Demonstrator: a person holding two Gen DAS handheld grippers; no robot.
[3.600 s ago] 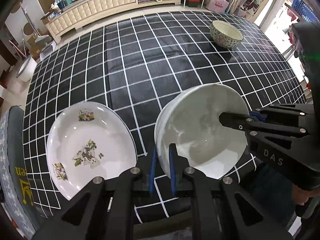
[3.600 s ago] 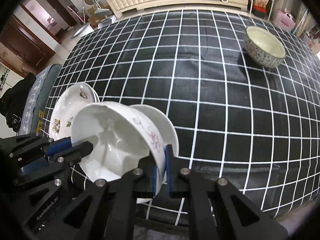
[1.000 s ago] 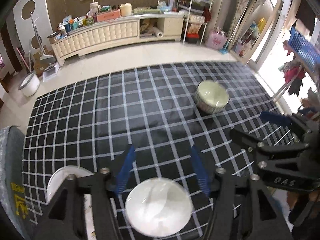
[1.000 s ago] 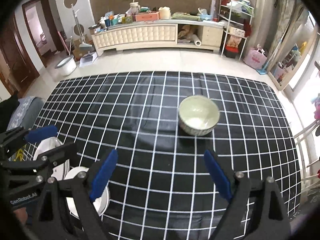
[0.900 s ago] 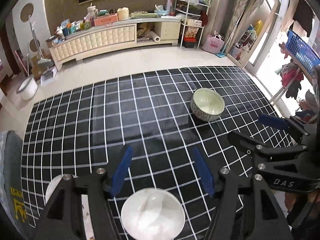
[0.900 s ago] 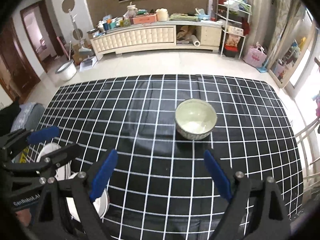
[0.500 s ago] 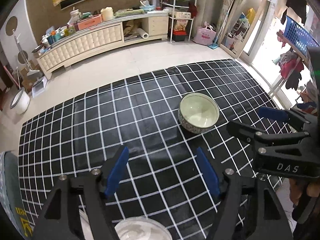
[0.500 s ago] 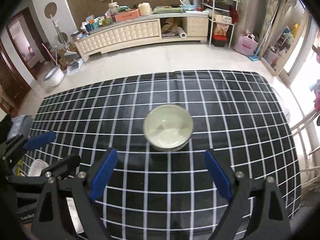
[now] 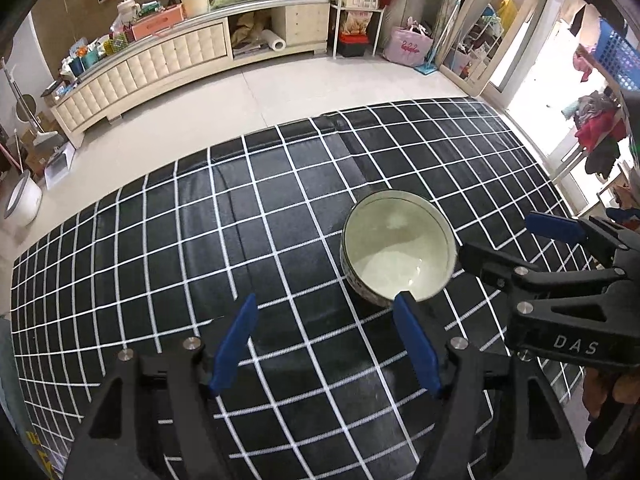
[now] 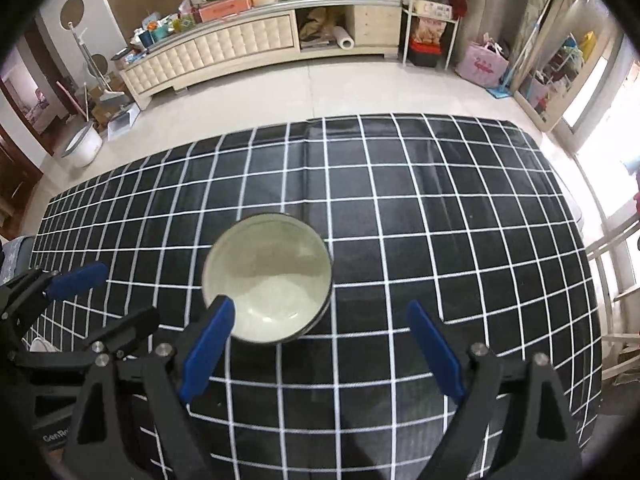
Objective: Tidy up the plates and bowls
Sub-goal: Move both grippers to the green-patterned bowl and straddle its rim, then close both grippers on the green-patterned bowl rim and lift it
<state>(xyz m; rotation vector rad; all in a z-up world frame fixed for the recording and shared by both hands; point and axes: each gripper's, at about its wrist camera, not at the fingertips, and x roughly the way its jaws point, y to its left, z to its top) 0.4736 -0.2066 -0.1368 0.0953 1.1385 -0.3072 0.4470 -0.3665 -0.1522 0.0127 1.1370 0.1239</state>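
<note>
On the black tablecloth with white grid lines stands one bowl, upright, pale green-white inside with a dark rim and a patterned outer wall. It sits right of centre in the left wrist view and just left of centre in the right wrist view, with bare cloth on every side.

Left gripper: jaws apart, nothing between the blue pads. Its jaws have just been opening. The tip of its right finger overlaps the near rim of the bowl in the picture; whether it touches cannot be told.

Right gripper: jaws spread wide, nothing between them. Its left finger overlaps the near left rim of the bowl in the picture; contact cannot be confirmed. The bowl lies mostly beyond the gap, toward its left side.

Each gripper shows in the other's view: the right at the right edge of the left wrist view, the left at the lower left of the right wrist view.

Beyond the far edge of the table are a pale tiled floor and a long cream cabinet loaded with clutter.
</note>
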